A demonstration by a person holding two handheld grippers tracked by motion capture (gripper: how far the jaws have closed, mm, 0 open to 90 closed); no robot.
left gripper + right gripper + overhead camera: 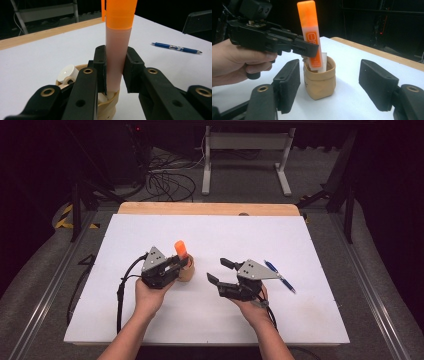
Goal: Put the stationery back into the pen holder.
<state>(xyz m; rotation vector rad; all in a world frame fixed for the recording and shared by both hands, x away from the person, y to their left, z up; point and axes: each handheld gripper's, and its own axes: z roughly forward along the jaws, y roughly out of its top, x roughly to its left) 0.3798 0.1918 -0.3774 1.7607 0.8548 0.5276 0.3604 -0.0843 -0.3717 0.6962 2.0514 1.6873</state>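
An orange highlighter (181, 248) stands upright with its lower end inside a small tan pouch (188, 271) on the white tabletop (145, 232). My left gripper (181, 262) is shut on the highlighter's pale barrel (117, 62), just above the pouch's rim (111, 103). In the right gripper view the left gripper (310, 51) holds the highlighter (310, 32) from the left over the pouch (319, 82). My right gripper (219, 270) sits to the right of the pouch, open, with nothing between its jaws. A white capped item (66, 73) lies in the pouch.
A blue pen (280, 276) lies on the table right of my right gripper, also far right in the left gripper view as the pen (176, 48). A wooden strip (210, 208) runs along the table's far edge. Cables and a grey stand (247, 160) lie on the floor beyond.
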